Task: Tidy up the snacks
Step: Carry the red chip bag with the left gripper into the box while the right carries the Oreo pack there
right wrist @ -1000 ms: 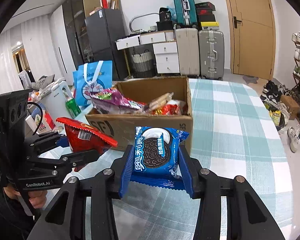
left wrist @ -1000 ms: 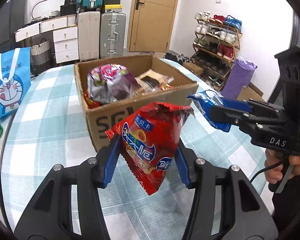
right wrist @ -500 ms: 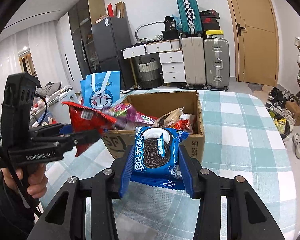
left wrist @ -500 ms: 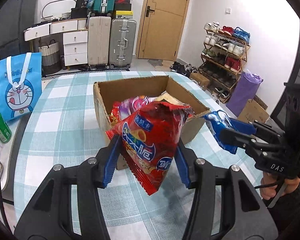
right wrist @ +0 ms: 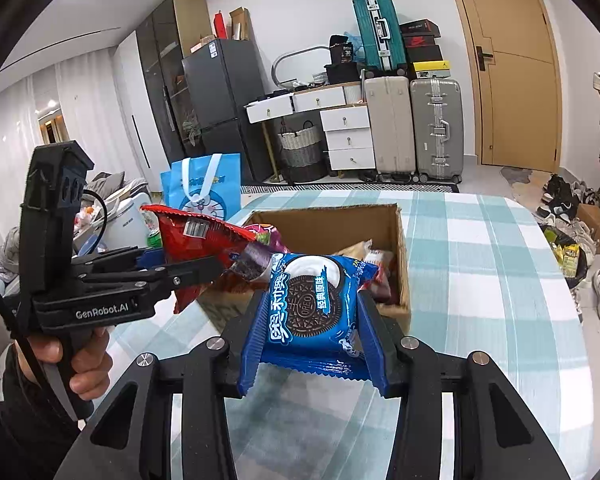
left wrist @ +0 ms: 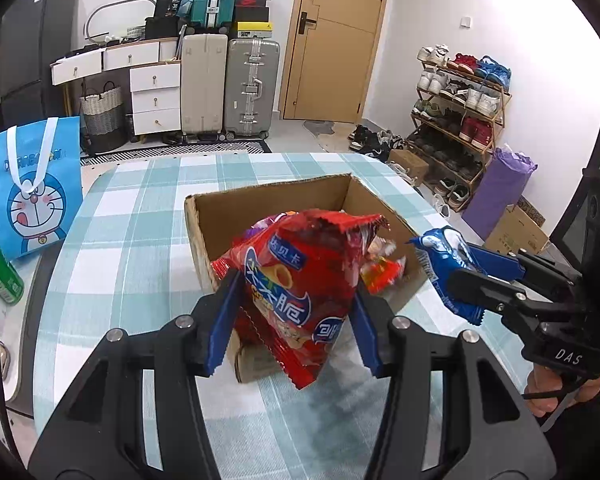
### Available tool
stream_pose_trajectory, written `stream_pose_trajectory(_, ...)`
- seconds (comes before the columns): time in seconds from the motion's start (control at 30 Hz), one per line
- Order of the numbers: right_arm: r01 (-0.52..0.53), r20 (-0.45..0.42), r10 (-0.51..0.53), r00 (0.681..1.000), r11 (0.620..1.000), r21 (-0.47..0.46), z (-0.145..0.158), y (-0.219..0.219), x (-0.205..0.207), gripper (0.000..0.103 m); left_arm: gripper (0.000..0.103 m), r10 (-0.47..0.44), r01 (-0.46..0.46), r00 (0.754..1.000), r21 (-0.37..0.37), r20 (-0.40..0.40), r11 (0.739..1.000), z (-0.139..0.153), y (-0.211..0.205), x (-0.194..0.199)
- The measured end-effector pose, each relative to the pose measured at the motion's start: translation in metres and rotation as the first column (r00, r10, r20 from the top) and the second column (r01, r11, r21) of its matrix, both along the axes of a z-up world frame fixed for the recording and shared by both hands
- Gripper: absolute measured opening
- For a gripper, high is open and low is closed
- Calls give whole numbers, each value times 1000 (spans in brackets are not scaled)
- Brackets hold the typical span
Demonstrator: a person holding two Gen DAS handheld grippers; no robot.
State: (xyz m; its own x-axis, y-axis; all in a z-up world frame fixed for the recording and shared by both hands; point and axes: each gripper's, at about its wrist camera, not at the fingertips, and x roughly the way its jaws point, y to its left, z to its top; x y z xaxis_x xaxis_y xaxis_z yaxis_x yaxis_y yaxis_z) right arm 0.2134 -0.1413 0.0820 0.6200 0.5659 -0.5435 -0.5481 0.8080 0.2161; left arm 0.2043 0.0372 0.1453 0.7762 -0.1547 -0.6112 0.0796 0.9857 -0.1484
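Note:
My left gripper point(left wrist: 292, 308) is shut on a red chip bag point(left wrist: 300, 276), held in the air over the near edge of the open cardboard box point(left wrist: 268, 200). My right gripper point(right wrist: 314, 320) is shut on a blue Oreo pack point(right wrist: 312, 304), raised at the box's near right corner. In the left wrist view the Oreo pack point(left wrist: 440, 256) hangs beside the box's right wall. In the right wrist view the red chip bag point(right wrist: 196, 240) sits over the cardboard box point(right wrist: 340, 216) on its left side. Several snack packets lie inside the box.
The box stands on a table with a teal checked cloth point(left wrist: 120, 240). A blue cartoon tote bag point(left wrist: 32, 192) and a green can point(left wrist: 4, 276) are at the table's left edge. Suitcases, drawers and a shoe rack stand behind.
Both grippers have risen with their snacks. The box now appears lower and from above, with the red bag and the Oreo pack closer over its opening.

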Motion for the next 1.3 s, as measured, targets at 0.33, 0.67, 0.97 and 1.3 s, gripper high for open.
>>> stream_pose_trajectory(0.33,7,-28,-6,1000,1000,22,-1,8,21,44,49,26,-26,999,8,-30,1000,-14,-17,41)
stream_pose_trajectory(0.67,24,-56,-23,998,1000,7,-10,19,45,44,49,56,-54,996,30,-68,998,-42,-18,71)
stream_pose_trajectory(0.97,46,-68,-46,997,999,3,-9,27,66,44,49,52,-47,996,65,-75,997,-58,-23,88)
stream_pose_trajectory(1.3,54,-82,-54,995,999,-9,-13,36,77,44,49,39,-31,997,111,-72,993,-67,-29,92)
